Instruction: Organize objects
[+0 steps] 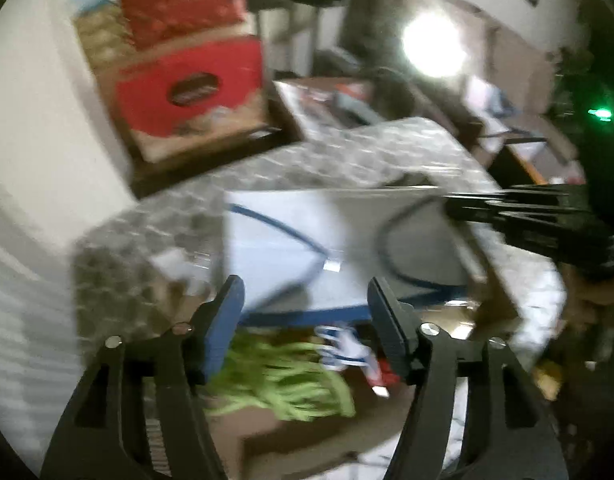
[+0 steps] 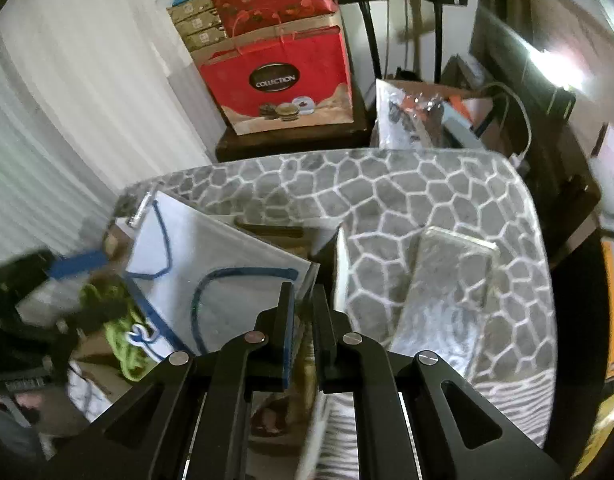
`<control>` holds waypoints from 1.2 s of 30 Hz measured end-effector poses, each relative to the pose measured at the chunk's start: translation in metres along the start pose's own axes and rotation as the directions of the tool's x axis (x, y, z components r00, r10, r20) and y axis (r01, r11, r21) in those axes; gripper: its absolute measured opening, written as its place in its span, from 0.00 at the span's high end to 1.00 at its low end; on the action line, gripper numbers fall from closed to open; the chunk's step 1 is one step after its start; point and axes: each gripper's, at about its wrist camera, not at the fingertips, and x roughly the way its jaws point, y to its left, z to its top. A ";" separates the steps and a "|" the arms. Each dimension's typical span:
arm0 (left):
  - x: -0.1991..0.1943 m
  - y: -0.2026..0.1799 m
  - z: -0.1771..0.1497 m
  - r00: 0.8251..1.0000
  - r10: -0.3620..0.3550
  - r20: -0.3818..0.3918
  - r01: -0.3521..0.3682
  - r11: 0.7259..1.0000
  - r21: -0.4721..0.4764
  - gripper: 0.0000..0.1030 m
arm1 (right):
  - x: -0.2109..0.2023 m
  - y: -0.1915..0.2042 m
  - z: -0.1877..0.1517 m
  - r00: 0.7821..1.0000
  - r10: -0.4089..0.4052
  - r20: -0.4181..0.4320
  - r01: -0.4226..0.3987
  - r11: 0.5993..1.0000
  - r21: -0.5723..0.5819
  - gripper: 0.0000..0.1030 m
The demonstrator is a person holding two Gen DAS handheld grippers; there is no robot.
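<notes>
A white tote bag [image 2: 211,264] with blue cord handles lies on a grey stone-pattern cloth [image 2: 419,188]. My right gripper [image 2: 303,296] is shut on the bag's right edge. The bag also shows in the blurred left wrist view [image 1: 291,248], with my right gripper [image 1: 507,208] clamped on its far right edge. My left gripper [image 1: 305,292] is open, just in front of the bag's near edge, above a green tangled bundle [image 1: 283,376] and a small blue-and-white item [image 1: 347,344]. The green bundle [image 2: 119,328] also shows at the left of the right wrist view.
A red gift bag [image 2: 283,76] and stacked boxes stand on a dark stand behind the cloth. A clear flat case [image 2: 447,276] lies on the cloth at right. A cluttered box [image 2: 427,116] sits behind. White curtains [image 2: 67,120] hang at left.
</notes>
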 end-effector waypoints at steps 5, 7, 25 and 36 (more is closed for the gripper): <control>0.006 0.008 -0.002 0.998 0.060 0.001 -0.060 0.998 -0.030 0.36 | 0.003 0.005 -0.001 0.999 -0.046 0.006 0.046 0.997 -0.057 0.93; 0.008 0.010 -0.003 0.997 0.073 -0.001 -0.073 0.997 -0.035 0.35 | 0.004 0.007 -0.001 0.998 -0.063 0.011 0.064 0.995 -0.078 0.94; 0.040 0.039 -0.013 0.998 0.036 -0.053 -0.044 0.988 -0.147 0.34 | 0.015 0.015 -0.002 0.995 -0.101 0.003 0.101 0.987 -0.125 0.93; 0.055 0.059 -0.010 0.983 -0.171 -0.071 0.145 0.950 -0.277 0.67 | 0.020 0.026 -0.001 0.996 -0.092 0.004 0.092 0.987 -0.132 0.92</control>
